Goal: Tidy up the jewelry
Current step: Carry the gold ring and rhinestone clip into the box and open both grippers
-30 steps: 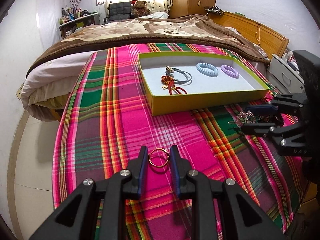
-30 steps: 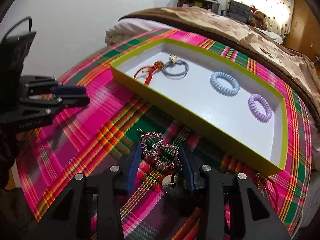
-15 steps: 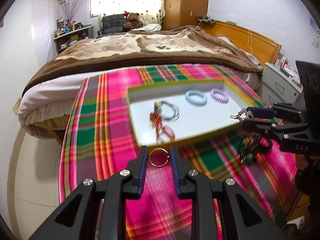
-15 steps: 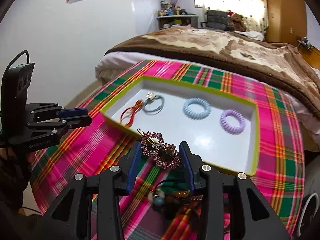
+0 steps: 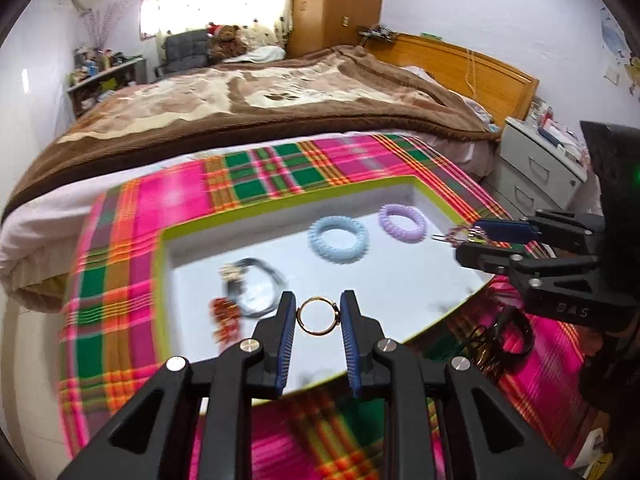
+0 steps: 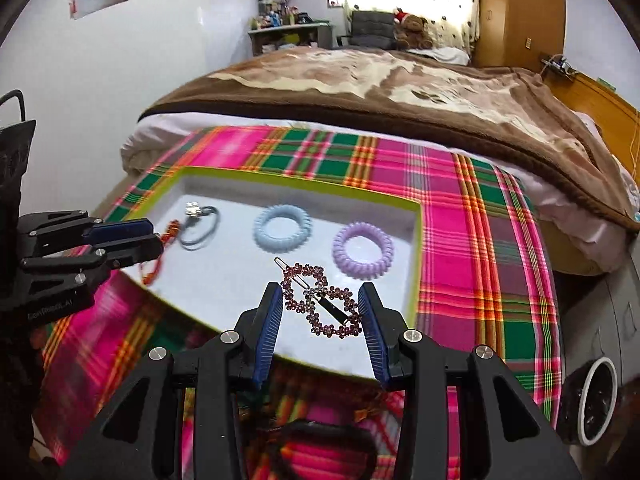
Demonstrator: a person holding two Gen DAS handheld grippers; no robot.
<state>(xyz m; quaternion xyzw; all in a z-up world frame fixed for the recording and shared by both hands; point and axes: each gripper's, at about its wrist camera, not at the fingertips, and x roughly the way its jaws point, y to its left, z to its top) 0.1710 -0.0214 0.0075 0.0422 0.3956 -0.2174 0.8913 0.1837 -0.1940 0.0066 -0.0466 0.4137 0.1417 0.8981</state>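
Plaid cloth (image 5: pixel 120 344) smeared by blur; red charm (image 5: pixel 224 316) blurred beside the left tongs (image 5: pixel 319 320)

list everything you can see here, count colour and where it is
tray: 1, white inside with lime-green rim, on the plaid cloth
plaid cloth: 1, pink, green and orange, over the foot of the bed
blue hair tie: 1, light blue coil, in the tray
purple hair tie: 1, lilac coil, in the tray, beside the blue one
grey hair tie: 1, grey with a silver charm, in the tray
red cord ornament: 1, red, in the tray by the grey tie
gold ring: 1, gold, held over the tray
rhinestone hair clip: 1, pink stones, held over the tray
blanket: 1, brown and cream, on the bed
teddy bear: 1, brown, far end of room
left gripper: black, blue pads, shut on the ring
right gripper: black, blue pads, shut on the clip
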